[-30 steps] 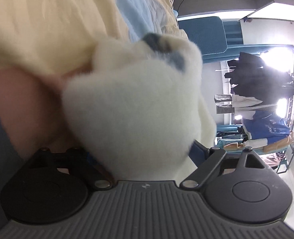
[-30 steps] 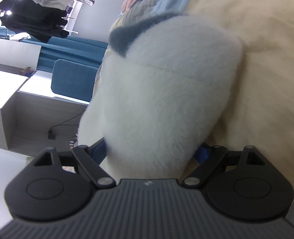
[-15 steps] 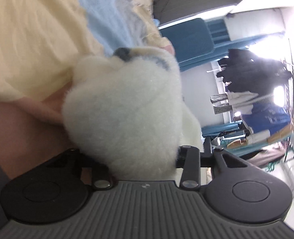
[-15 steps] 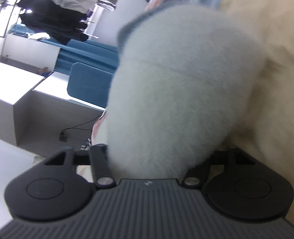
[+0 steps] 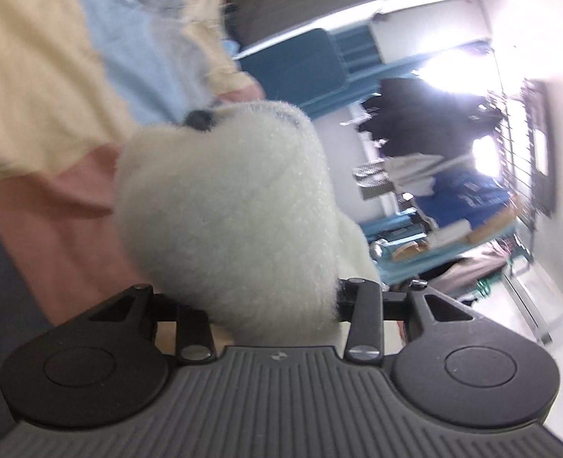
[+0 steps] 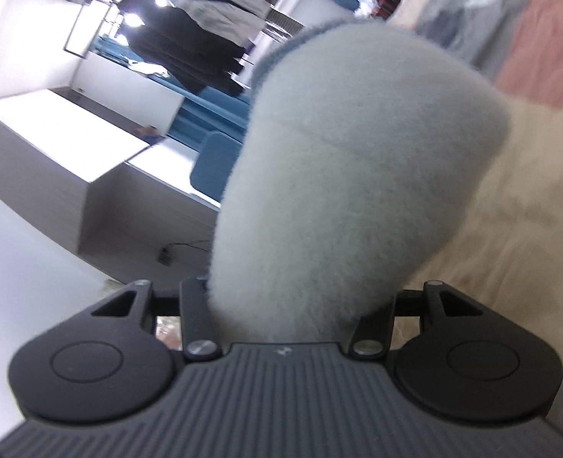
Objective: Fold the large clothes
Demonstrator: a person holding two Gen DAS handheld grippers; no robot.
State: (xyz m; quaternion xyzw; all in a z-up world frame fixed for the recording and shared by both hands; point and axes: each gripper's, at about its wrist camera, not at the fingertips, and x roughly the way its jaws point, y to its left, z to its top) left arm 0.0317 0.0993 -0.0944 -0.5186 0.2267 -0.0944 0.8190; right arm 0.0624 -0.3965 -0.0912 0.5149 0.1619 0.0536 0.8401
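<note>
A thick white fleece garment [image 5: 224, 206] with a dark button and blue-grey trim fills the middle of the left wrist view. My left gripper [image 5: 273, 305] is shut on a bunched fold of it, and the fabric hides the fingertips. In the right wrist view another rounded fold of the same fleece [image 6: 350, 175], edged in blue-grey, bulges up between the jaws of my right gripper [image 6: 289, 316], which is shut on it. Both folds are lifted off the patchwork cover below.
A patchwork cover of cream [image 5: 33, 87], light blue, pink [image 5: 63, 221] and grey panels lies under the garment. Beyond it stand a blue chair [image 5: 300, 61], a white desk [image 6: 71, 141] and a rack of dark hanging clothes [image 5: 426, 122].
Both grippers have closed on the fleece folds and risen with them. The views have rolled, and more of the room shows behind the garment.
</note>
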